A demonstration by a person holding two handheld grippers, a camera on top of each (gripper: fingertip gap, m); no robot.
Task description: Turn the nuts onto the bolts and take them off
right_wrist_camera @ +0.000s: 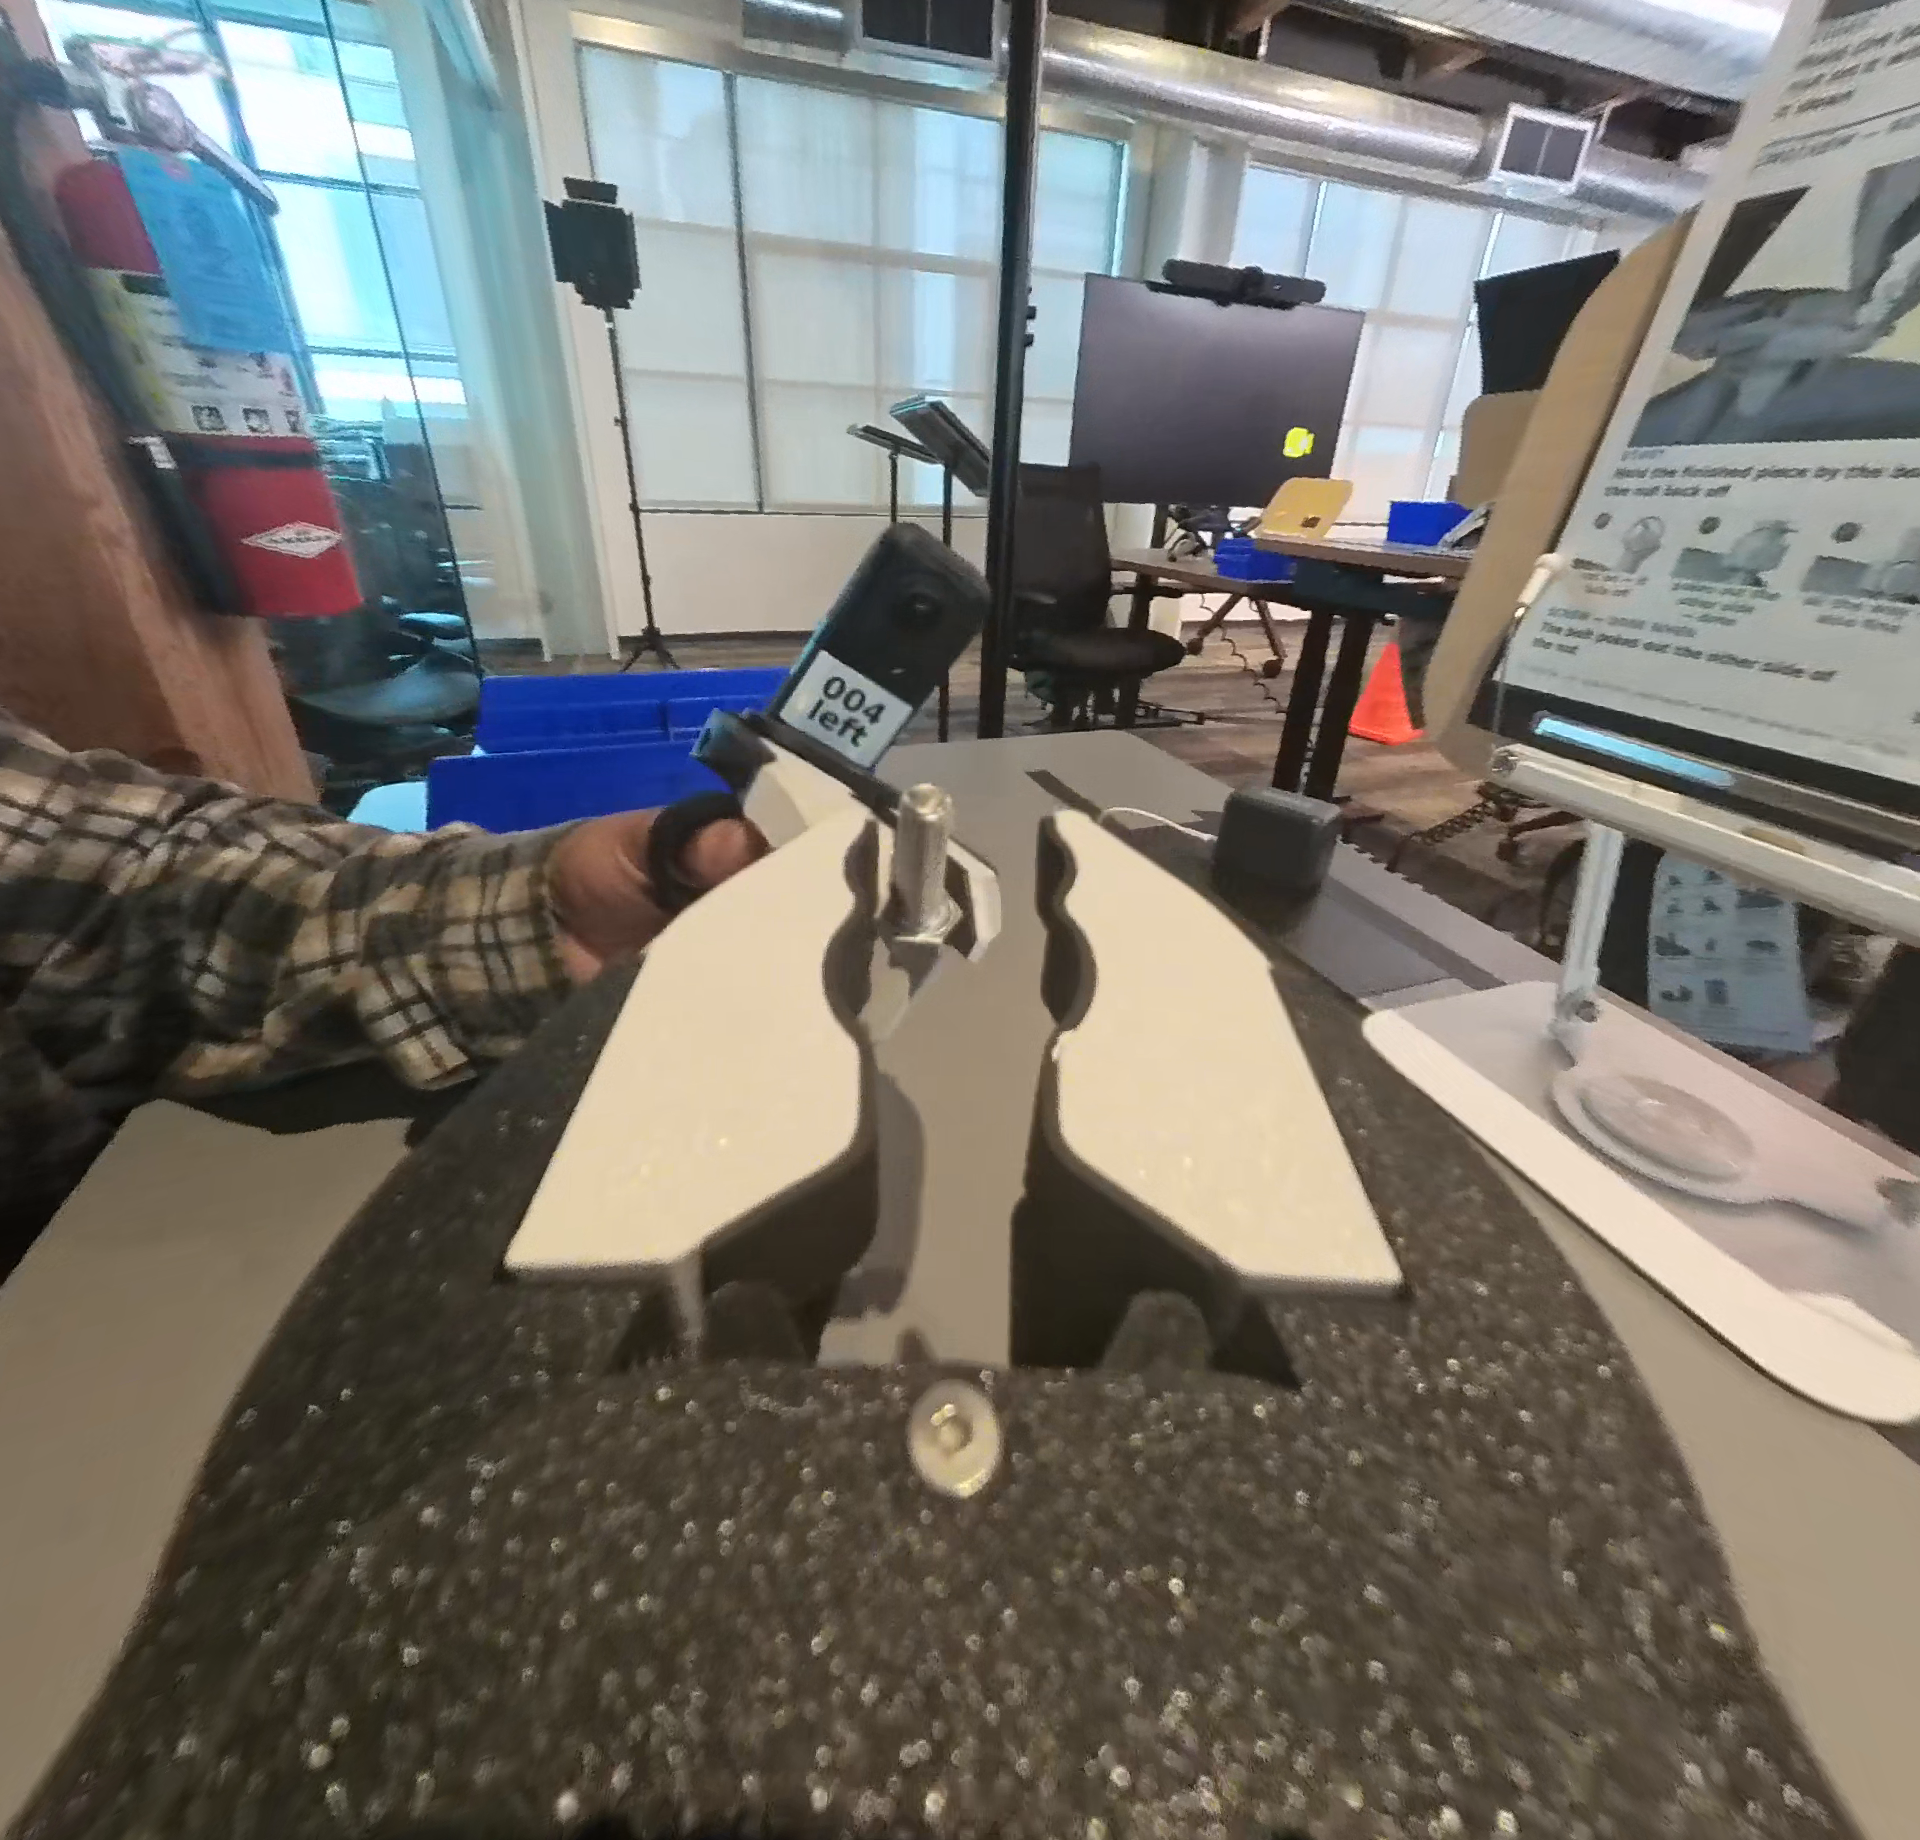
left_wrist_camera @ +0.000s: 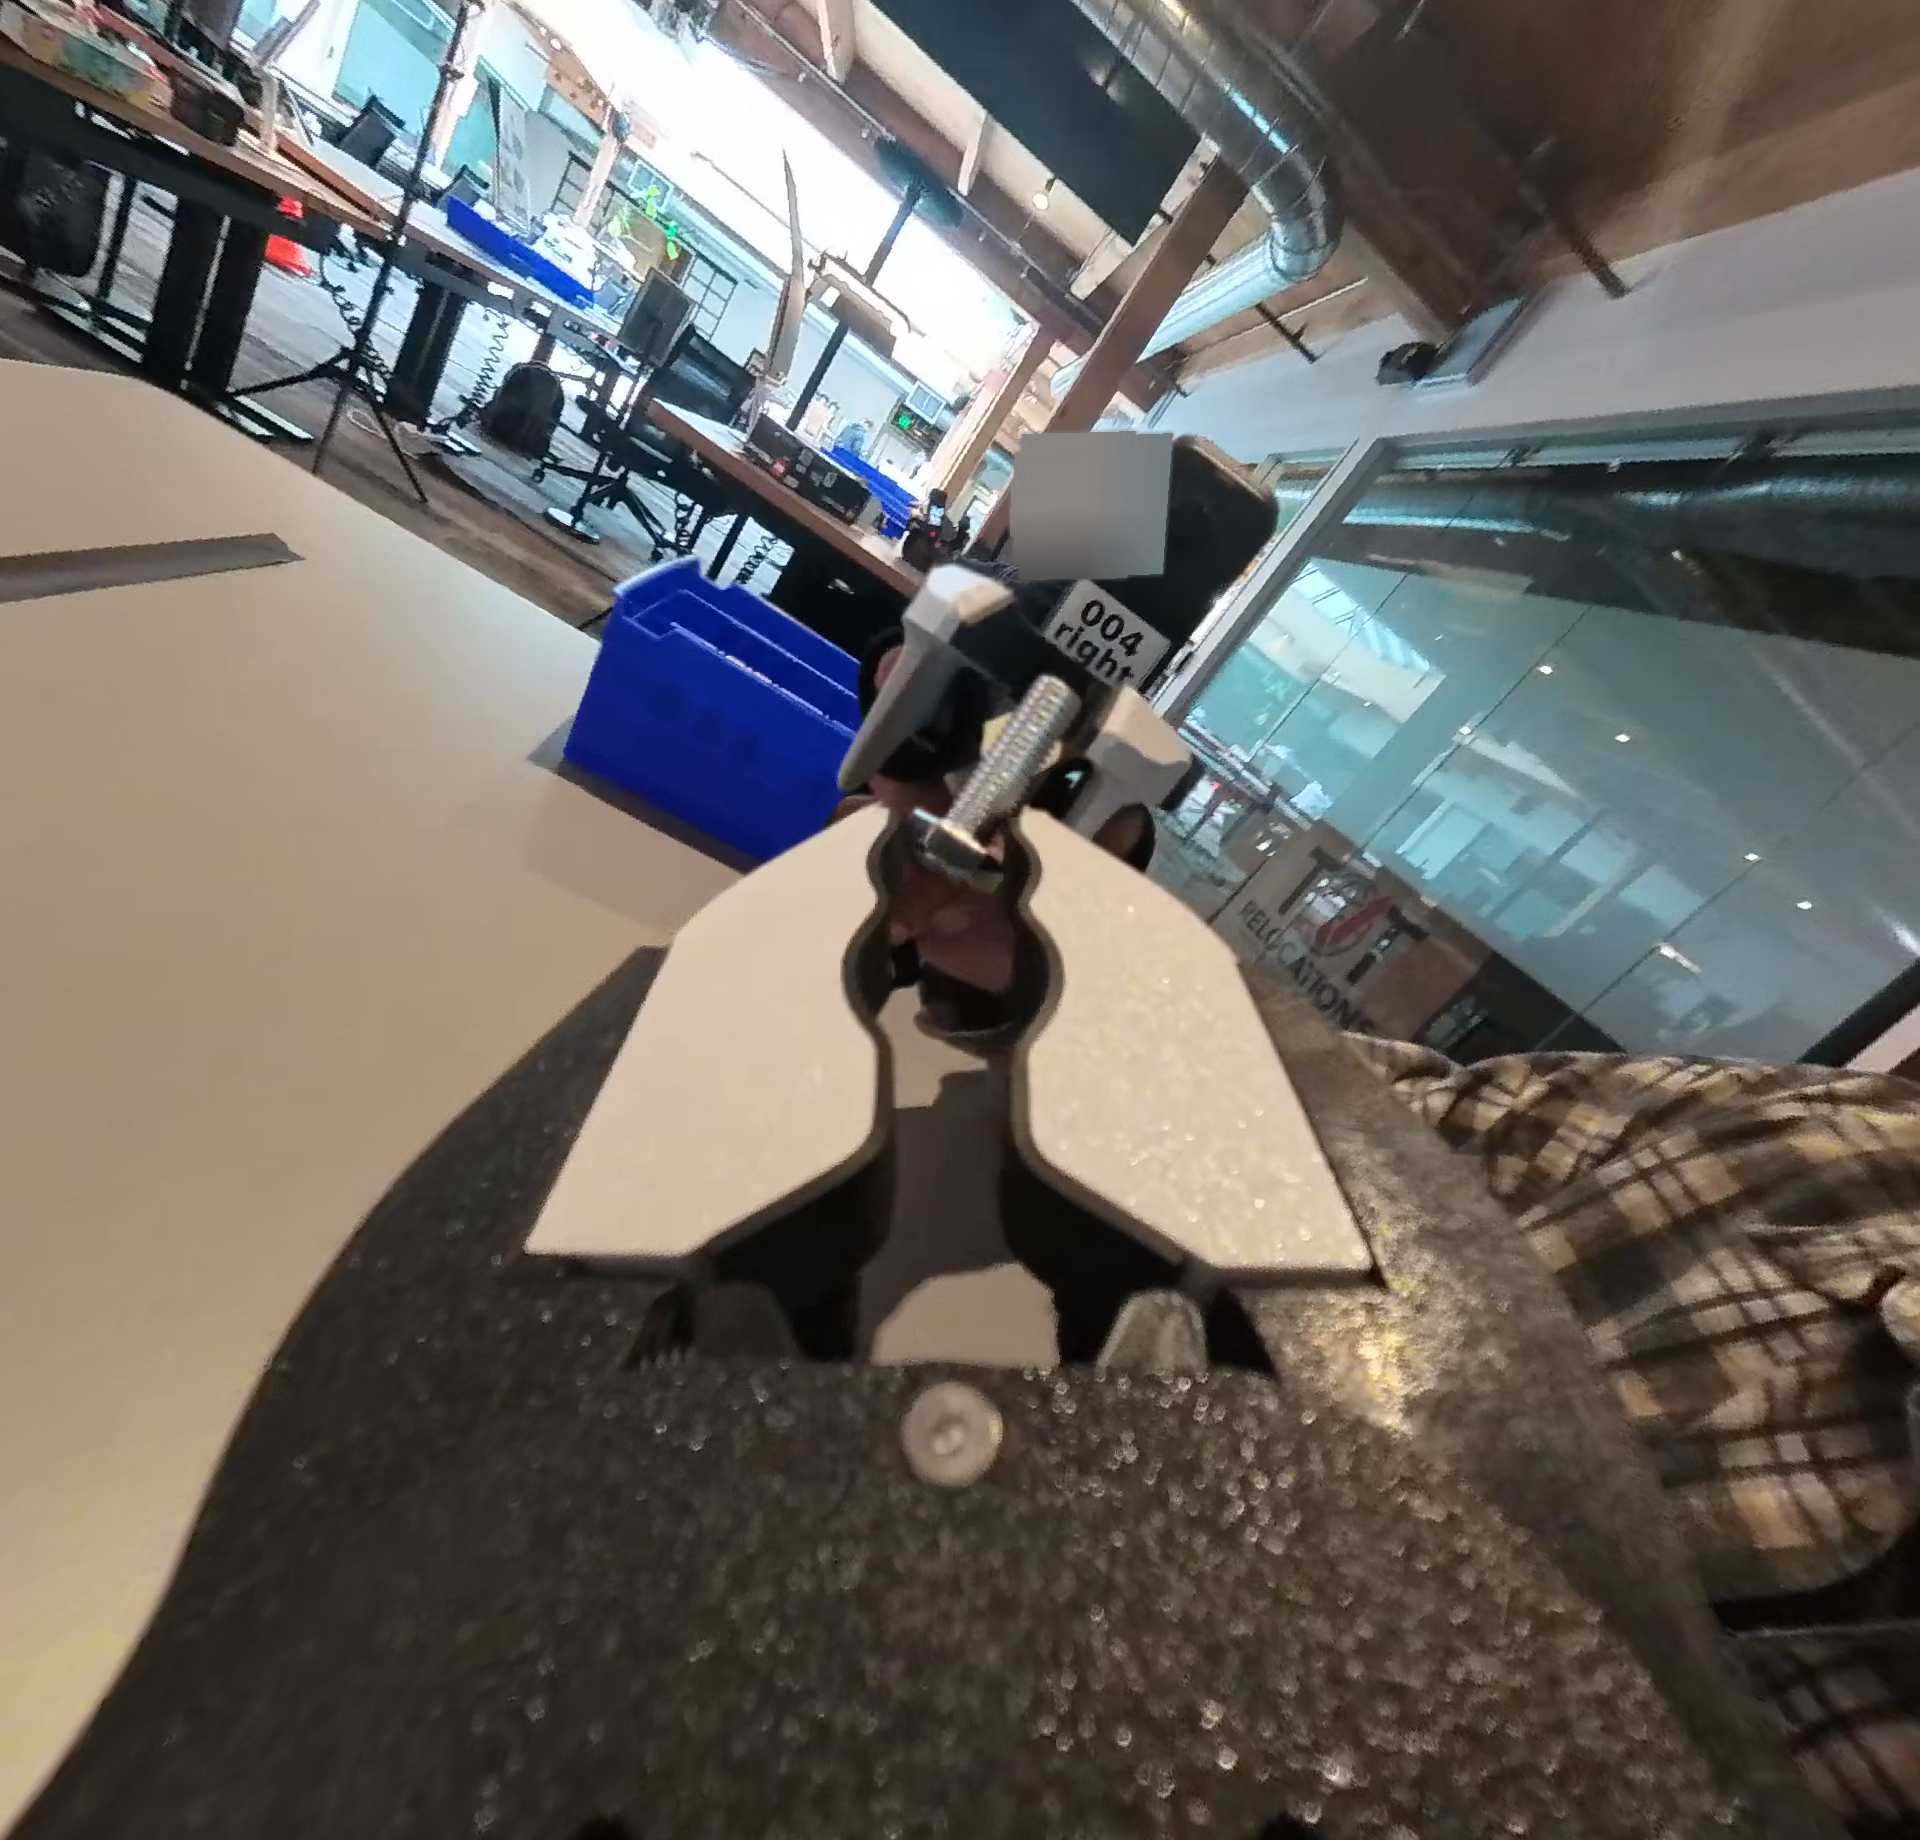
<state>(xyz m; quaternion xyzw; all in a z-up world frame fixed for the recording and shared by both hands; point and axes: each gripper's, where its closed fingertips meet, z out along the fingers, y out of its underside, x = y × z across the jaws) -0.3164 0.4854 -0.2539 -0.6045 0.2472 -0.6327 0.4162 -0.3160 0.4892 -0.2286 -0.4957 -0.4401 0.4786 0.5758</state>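
Observation:
My left gripper (left_wrist_camera: 951, 855) is shut on the head of a silver bolt (left_wrist_camera: 1003, 762), with the threaded shaft pointing up and away from it. I see no nut on the bolt. My right gripper (left_wrist_camera: 997, 751) faces it, open, with one finger on each side of the shaft and not touching it. In the right wrist view the right gripper (right_wrist_camera: 956, 855) is open and empty. There the bolt (right_wrist_camera: 923, 855) stands upright between its fingers, close to the left finger (right_wrist_camera: 748, 1042). The left gripper (right_wrist_camera: 935, 933) holds the bolt from behind.
Blue bins (left_wrist_camera: 717, 720) (right_wrist_camera: 582, 751) stand at the far edge of the grey table (left_wrist_camera: 260, 855). An instruction sheet on a white stand (right_wrist_camera: 1714, 543) is at the right, with a small dark cube (right_wrist_camera: 1273, 834) beside it. A plaid sleeve (right_wrist_camera: 260, 938) reaches in from the left. Less than 4 cm separates the two grippers' tips.

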